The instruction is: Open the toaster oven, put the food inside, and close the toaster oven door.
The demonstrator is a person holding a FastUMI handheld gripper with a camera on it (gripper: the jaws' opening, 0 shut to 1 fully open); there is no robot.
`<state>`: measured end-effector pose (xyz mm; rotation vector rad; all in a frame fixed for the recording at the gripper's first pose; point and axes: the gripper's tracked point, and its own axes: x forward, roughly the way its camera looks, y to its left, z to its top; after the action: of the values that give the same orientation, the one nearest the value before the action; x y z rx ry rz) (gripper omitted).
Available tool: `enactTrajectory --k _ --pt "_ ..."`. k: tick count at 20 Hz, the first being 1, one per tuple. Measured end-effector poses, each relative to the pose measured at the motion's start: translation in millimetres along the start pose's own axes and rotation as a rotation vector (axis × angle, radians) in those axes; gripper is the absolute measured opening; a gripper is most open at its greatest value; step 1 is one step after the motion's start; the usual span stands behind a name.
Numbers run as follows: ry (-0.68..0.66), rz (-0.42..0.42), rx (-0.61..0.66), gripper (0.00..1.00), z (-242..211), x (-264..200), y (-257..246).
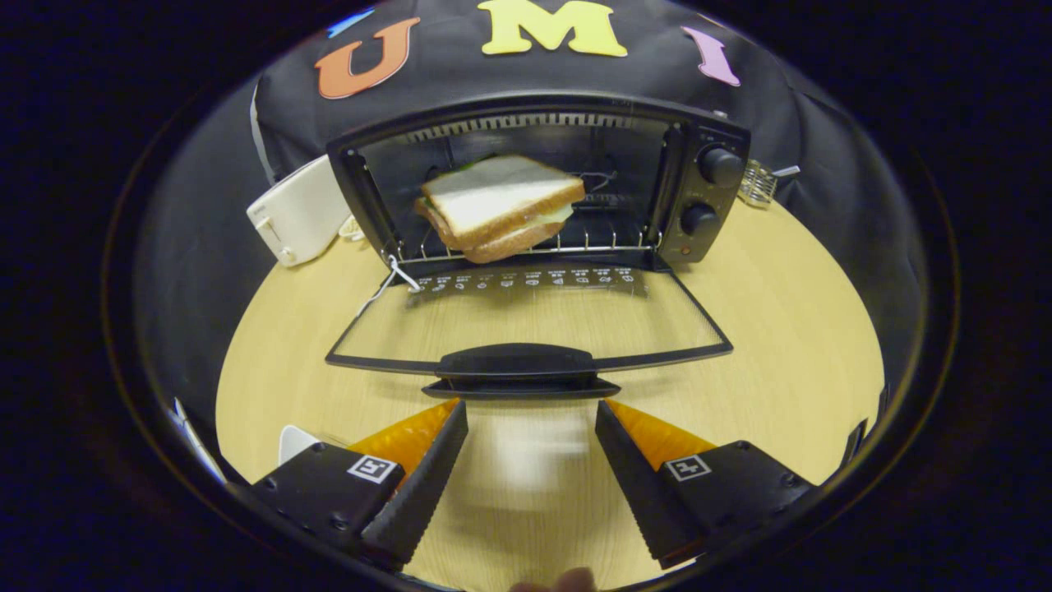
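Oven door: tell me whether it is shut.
No: the door lies folded down flat, the sandwich sits on the rack, and the open claw holds nothing.

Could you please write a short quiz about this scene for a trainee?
1. True or false: the oven door is shut.
2. Where is the sandwich? A) between the fingers B) at the front of the oven rack C) on the table
3. Fill in: the gripper is ____, holding nothing, just short of the door handle.

Key:
1. False. The door lies folded down flat over the table.
2. B. It sits on the rack, partly over its front edge.
3. Open. Its fingers stand wide apart with bare table between them.
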<state>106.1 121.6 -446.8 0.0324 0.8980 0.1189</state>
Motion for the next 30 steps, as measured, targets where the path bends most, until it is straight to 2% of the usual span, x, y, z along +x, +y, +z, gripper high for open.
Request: enactTrajectory --k 6,12,16,21,26,30 --pt "-0.164 0.004 -0.057 1.0 46 -47 10" --pt "-0.307 0.012 -0.085 1.0 114 -65 10" --pt "-0.438 0.021 -0.08 1.0 165 -124 6" --pt "-0.629 0.024 -0.095 1.0 215 -234 -3" --pt "-0.752 0.026 -0.114 1.0 225 -333 -8" --pt "-0.794 0.035 -0.138 1.0 206 -381 -8"
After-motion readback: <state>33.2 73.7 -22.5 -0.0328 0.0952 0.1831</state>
